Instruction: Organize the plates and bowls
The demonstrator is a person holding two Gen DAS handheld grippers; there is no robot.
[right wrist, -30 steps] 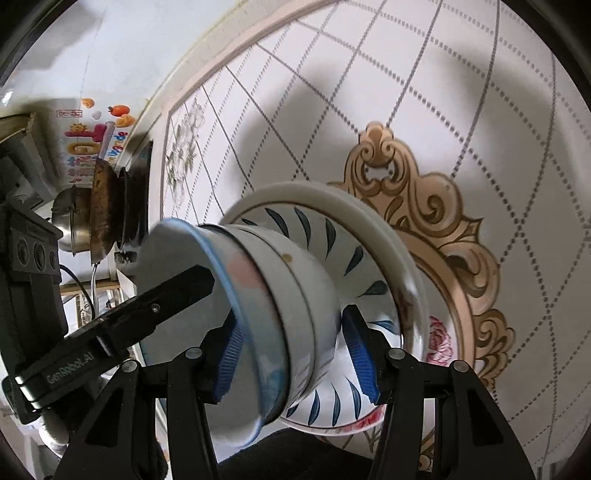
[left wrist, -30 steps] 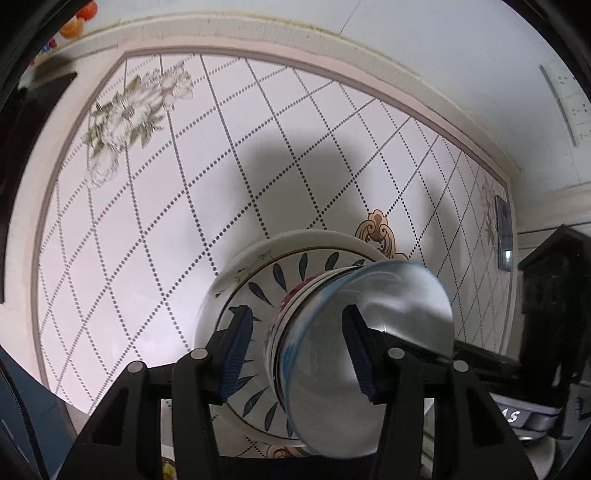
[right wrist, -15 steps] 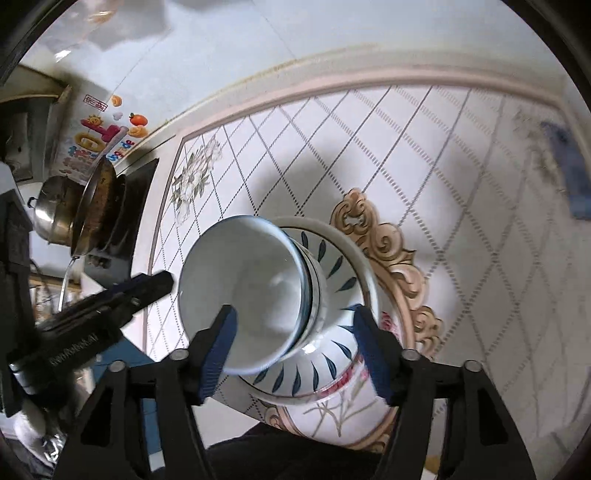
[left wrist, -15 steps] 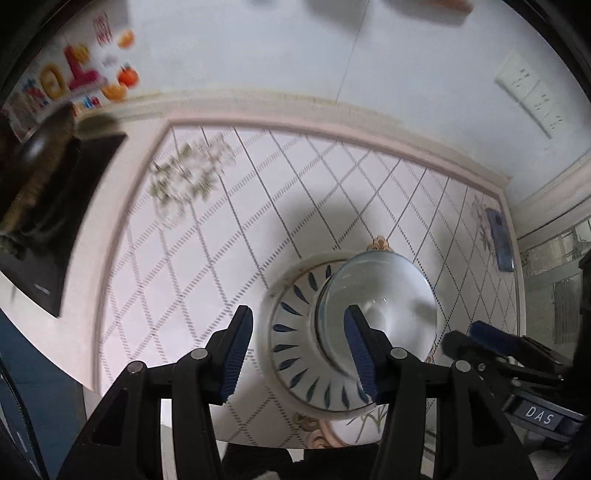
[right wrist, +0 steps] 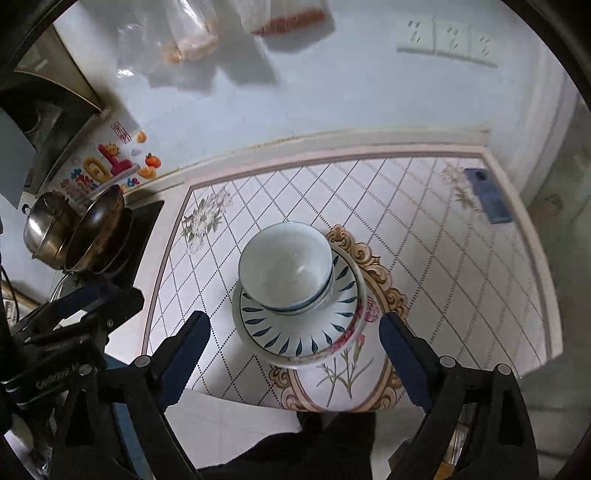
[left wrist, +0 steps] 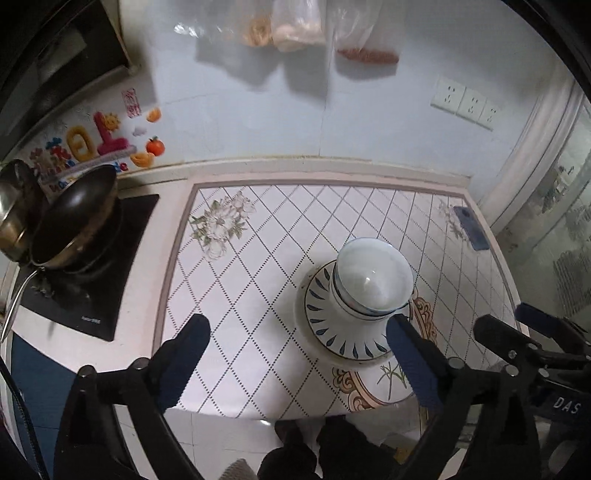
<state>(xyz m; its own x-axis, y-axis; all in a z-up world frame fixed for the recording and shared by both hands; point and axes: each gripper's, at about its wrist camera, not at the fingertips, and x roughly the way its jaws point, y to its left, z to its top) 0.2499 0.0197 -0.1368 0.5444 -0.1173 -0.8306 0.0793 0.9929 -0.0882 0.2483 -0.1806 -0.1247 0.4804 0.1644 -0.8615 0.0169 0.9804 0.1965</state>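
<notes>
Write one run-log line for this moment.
stack: bowls nested on plates, on counter | left gripper: opening, empty | right gripper: opening, empty

This is a home kitchen. A countertop (left wrist: 258,266) covered in white diamond-patterned tile with flower motifs runs along a pale tiled wall (left wrist: 332,110). To the left of the countertop sits a black induction hob (left wrist: 99,280) carrying a dark frying pan (left wrist: 74,218), with a steel pot (right wrist: 44,229) just beside the pan. Above the hob hangs a range hood (left wrist: 55,55). On the wall above the countertop are a row of power sockets (left wrist: 465,103), colourful fruit stickers (left wrist: 107,140) and hanging plastic bags of food (left wrist: 295,26). On the countertop stand stacked bowls (right wrist: 288,273) on a patterned plate (right wrist: 295,332).
</notes>
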